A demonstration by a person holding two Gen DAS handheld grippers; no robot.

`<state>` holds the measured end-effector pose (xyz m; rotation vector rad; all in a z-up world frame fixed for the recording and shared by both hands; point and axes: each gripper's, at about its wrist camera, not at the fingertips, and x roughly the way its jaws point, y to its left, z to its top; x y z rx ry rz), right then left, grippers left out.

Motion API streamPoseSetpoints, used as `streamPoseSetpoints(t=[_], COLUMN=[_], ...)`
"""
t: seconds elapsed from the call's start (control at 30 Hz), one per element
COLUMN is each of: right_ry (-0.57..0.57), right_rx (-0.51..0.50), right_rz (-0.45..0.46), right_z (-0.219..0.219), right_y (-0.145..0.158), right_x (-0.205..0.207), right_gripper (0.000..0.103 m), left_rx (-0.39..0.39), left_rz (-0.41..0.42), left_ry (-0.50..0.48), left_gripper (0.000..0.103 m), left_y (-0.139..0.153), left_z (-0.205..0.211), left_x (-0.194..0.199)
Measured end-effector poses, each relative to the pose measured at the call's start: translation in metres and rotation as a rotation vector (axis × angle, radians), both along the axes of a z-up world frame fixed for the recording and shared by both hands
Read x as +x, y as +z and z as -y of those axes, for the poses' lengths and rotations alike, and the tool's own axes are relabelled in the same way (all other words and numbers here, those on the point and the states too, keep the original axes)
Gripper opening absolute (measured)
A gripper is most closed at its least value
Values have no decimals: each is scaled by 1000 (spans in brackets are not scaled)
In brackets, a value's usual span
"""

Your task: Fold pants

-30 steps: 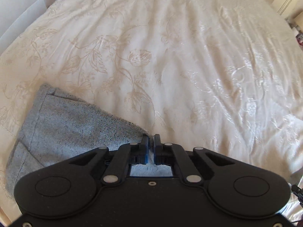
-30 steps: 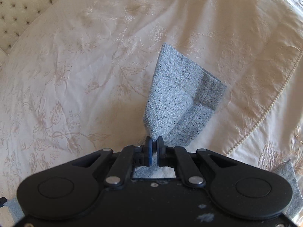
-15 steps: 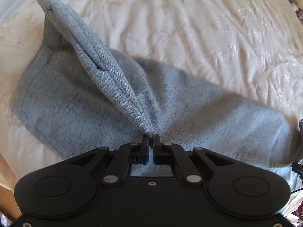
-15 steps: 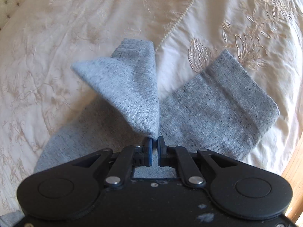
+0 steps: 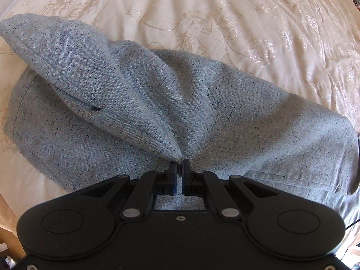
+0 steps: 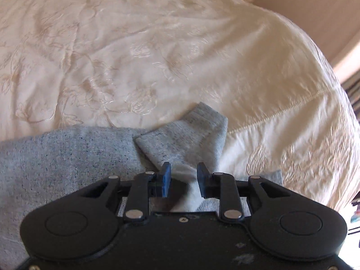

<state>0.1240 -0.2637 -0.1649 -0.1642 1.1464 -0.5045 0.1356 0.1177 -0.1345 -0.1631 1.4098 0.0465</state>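
Note:
Grey flecked pants [image 5: 202, 112] lie folded over on a cream embroidered bedspread [image 5: 247, 22]. In the left wrist view my left gripper [image 5: 179, 165] points down at them, shut on a pinched corner of the waistband flap [image 5: 90, 78] that rises up to the left. In the right wrist view my right gripper [image 6: 183, 169] has its jaws opening; a pale fold of the pants' leg end [image 6: 193, 135] lies in the gap and the pads no longer press on it. The rest of the pants [image 6: 67, 157] spreads to the left.
The bedspread [image 6: 157, 56] stretches far ahead in both views. Its seamed edge [image 6: 292, 108] drops off at the right in the right wrist view, with a wall and dark striped curtain [image 6: 353, 87] beyond. A wooden floor edge [image 5: 9, 238] shows at the lower left.
Both grippers carried their ends of the pants across and down onto the lower layer. The right gripper rolled, swung to face across the bed, and its jaws parted off the leg end.

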Motion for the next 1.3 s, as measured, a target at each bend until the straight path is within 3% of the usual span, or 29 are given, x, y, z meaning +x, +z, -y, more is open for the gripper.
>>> streamPoseSetpoints(t=[0.13,0.37,0.43,0.47,0.5,0.77,0.97,1.13,1.3], right_ry=[112,170,178,177,156,-145,-422,-585,-620], right_rx=[-62,-194,-203,-173,-147,42,183,251,317], right_rz=[-49,-124,-125,-116,-99,105,254,259,193], right_z=[-20,-23,-17,-12,-7,40,88,121,139], right_y=[-18,-53,-54,-52,-48,26,74,65,25], right_x=[8,17,20,20,19,-15,-72,-123,-152], right_gripper=[29,29,24,14,5,6,6,6,6], left_rx=[4,21,23,24,24,-8,-34,-38,0], left_rz=[-1,-10,-5,-3,-3,-2,84,158,165], left_ry=[-11,-28,-33,-35,-37,17,-5,-18,11], left_gripper=[5,5,5,5,5,5,4,4,3], left_y=[-2,-13,-15,-15,-16,-17,7,31,33], left_z=[1,5,7,7,7,-1,-5,-9,-12], left_x=[0,2,2,1,1,-2,-8,-20,-31])
